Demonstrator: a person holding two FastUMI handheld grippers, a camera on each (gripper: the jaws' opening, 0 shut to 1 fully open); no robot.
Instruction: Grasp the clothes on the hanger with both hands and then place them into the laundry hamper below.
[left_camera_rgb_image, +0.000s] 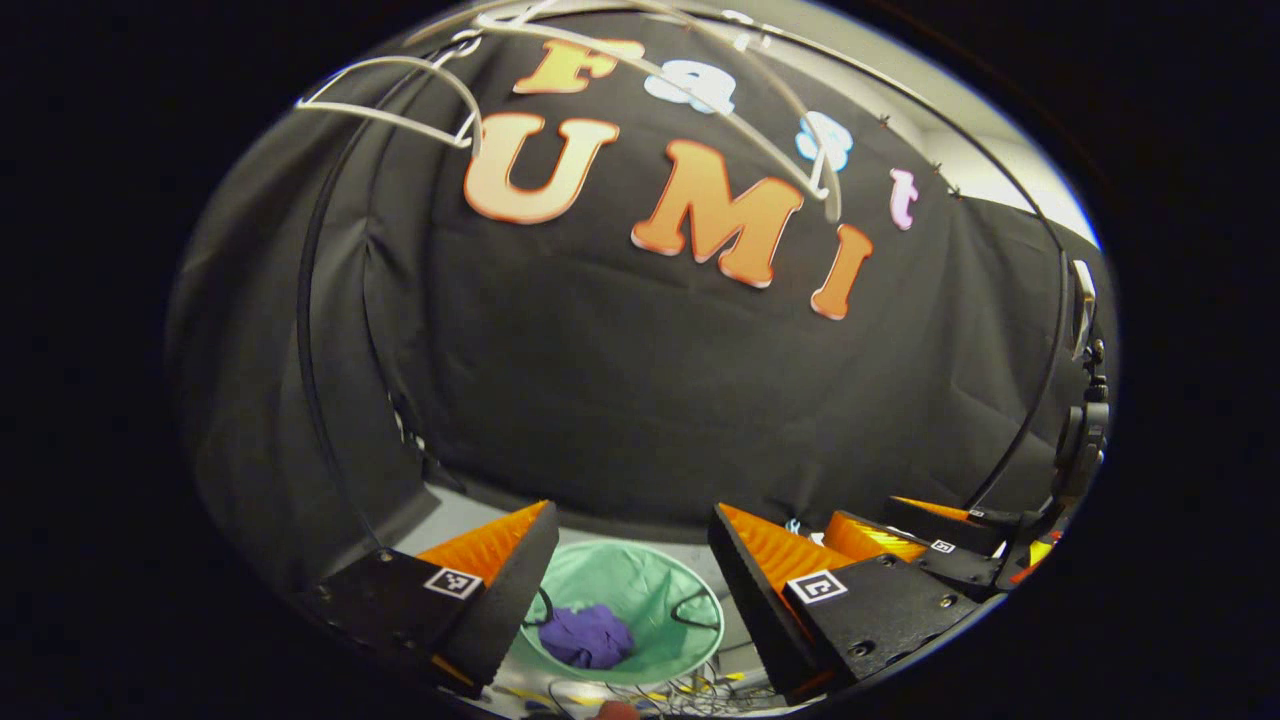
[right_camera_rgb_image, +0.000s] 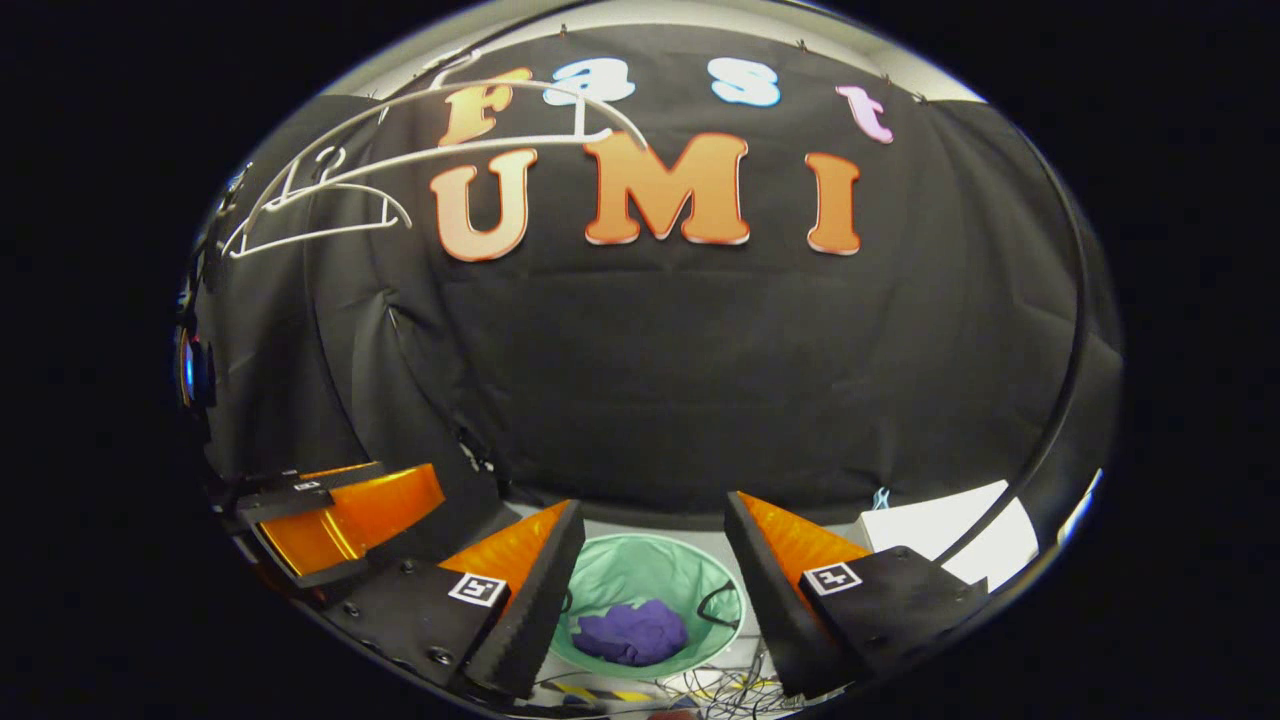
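— Where is the purple garment (left_camera_rgb_image: 587, 637) seen?

— It is seen crumpled inside the green hamper (left_camera_rgb_image: 640, 580) on the floor, below both grippers.

— How are the jaws held?

— The left gripper (left_camera_rgb_image: 632, 560) is held with jaws wide apart and nothing between them. The right gripper (right_camera_rgb_image: 655, 550) is likewise spread and unloaded.

— And the hangers?

— White hangers (right_camera_rgb_image: 330, 200) are seen bare, high on the left.

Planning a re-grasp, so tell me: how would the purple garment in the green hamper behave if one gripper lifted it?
The purple garment lies crumpled in a soft heap, so it would probably hang floppy and drape. It looks like thin cloth, likely light. The green hamper looks thin-walled and may shift or collapse if the cloth drags on it.
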